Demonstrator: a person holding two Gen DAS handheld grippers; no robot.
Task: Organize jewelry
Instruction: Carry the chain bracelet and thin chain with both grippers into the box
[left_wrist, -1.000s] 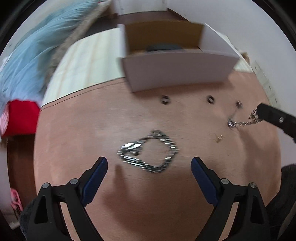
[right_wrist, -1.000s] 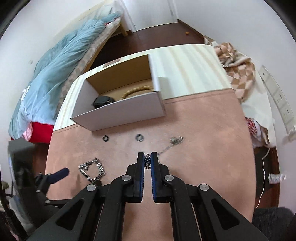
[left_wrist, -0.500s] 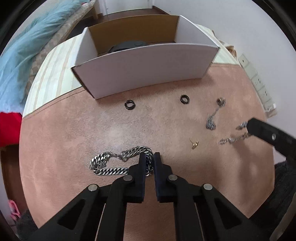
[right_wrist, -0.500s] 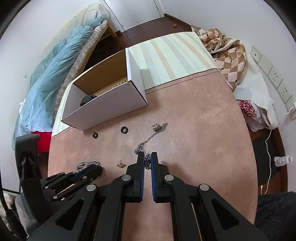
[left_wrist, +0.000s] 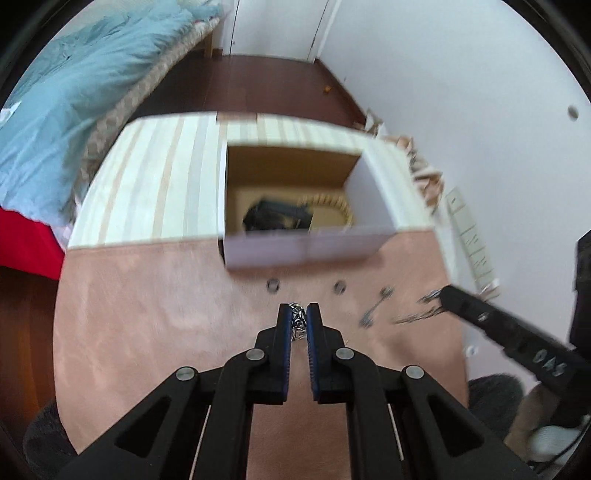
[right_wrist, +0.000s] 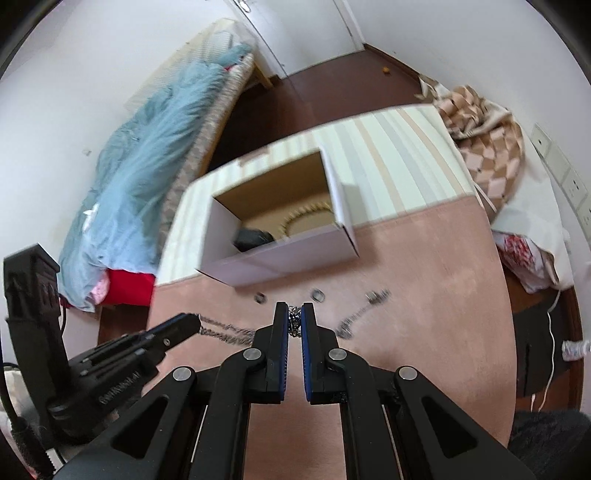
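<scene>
The left gripper (left_wrist: 299, 308), black with blue pads, has its jaws drawn in narrow on the chunky silver curb-link chain (left_wrist: 297, 321). In the right wrist view this chain (right_wrist: 225, 330) trails from the left gripper's tip (right_wrist: 192, 324) toward the centre, blurred, above the pink suede-like mat (left_wrist: 147, 314). Whether its far end touches the mat cannot be told.

Beyond the left gripper, two small dark rings (left_wrist: 273, 285) (left_wrist: 339, 287) lie on the mat just in front of the open white cardboard box (left_wrist: 306, 251). The box straddles the edge between the mat and the cream striped cloth (left_wrist: 155, 192). Inside it lie a black object (left_wrist: 275, 218) and a loop of pale wooden beads (left_wrist: 328, 206), side by side.

To the right of the rings, a thin silver chain with a small end piece (left_wrist: 375, 306) lies on the mat, blurred.

The right gripper (right_wrist: 294, 314), of the same build, has its jaws narrow and clamped on a fine silver chain (right_wrist: 294, 321) bunched between the pads. In the left wrist view this chain (left_wrist: 417, 314) hangs from the right gripper's tip (left_wrist: 445, 295), clear of the mat as far as the blur allows.

A light blue quilt (right_wrist: 147, 177) lies on a bed at far left. A beige checked blanket (right_wrist: 487, 147) lies at far right.
</scene>
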